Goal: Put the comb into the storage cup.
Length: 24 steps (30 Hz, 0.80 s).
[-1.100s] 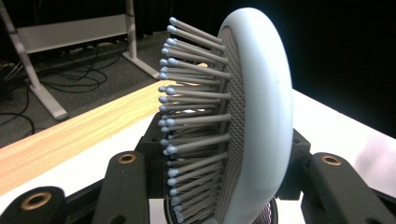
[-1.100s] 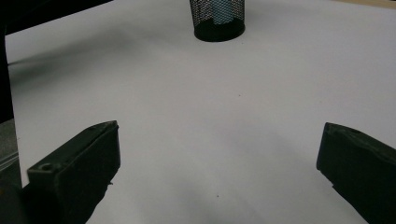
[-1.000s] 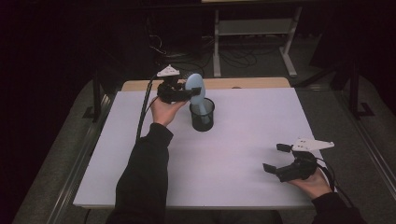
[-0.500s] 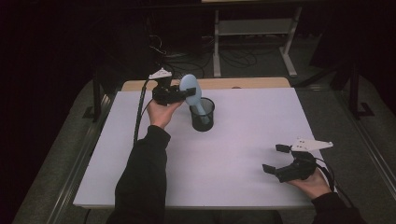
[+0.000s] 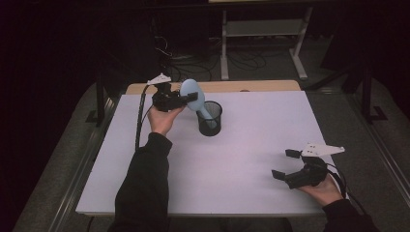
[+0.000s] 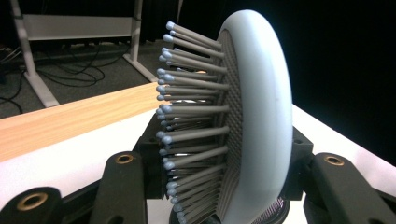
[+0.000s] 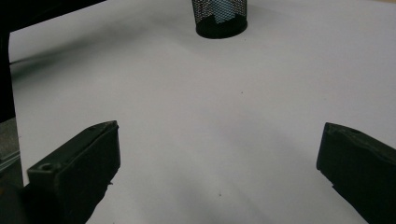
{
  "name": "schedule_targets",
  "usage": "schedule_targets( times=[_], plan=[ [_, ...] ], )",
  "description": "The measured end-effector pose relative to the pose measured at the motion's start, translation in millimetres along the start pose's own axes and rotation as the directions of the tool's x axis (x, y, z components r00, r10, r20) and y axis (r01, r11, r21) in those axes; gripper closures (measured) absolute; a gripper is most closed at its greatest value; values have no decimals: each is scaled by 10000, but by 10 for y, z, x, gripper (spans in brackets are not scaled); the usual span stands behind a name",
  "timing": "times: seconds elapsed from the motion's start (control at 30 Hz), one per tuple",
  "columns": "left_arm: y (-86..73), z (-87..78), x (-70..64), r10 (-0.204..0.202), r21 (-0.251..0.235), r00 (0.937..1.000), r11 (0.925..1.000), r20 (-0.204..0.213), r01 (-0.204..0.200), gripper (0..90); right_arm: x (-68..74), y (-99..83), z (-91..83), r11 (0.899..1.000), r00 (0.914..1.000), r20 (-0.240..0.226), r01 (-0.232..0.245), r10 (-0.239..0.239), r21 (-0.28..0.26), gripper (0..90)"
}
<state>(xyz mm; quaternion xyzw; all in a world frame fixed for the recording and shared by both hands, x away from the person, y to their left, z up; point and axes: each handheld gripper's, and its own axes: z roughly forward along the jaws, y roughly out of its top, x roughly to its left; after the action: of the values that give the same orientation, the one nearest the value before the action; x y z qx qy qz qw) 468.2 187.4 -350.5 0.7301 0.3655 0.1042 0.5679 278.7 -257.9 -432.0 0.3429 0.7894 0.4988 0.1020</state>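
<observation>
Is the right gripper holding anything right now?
No. The right gripper rests open on the white table, nothing between its jaws.

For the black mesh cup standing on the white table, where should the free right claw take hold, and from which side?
Probably the rim of the mesh cup, from above on its near right side. It stands upright and open-topped. The hairbrush handle leans in from the left, where the left claw holds the brush head. The right claw rests open and empty.

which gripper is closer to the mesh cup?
Left. The left gripper holds the hairbrush right beside the mesh cup; the right gripper rests open, far off near the table's front edge.
</observation>
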Motion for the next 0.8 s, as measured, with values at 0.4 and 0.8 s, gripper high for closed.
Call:
schedule_targets(
  times=[0.4,0.8],
  plan=[
    [-29,-99,27,134,181,9999,9997,-68,-133,466,-11,-6,11,10000,10000,41,-36,36,82,0],
    [-36,-203,-7,334,232,9994,9992,8,-334,452,-12,-8,0,10000,10000,95,-13,12,94,0]
  ],
)
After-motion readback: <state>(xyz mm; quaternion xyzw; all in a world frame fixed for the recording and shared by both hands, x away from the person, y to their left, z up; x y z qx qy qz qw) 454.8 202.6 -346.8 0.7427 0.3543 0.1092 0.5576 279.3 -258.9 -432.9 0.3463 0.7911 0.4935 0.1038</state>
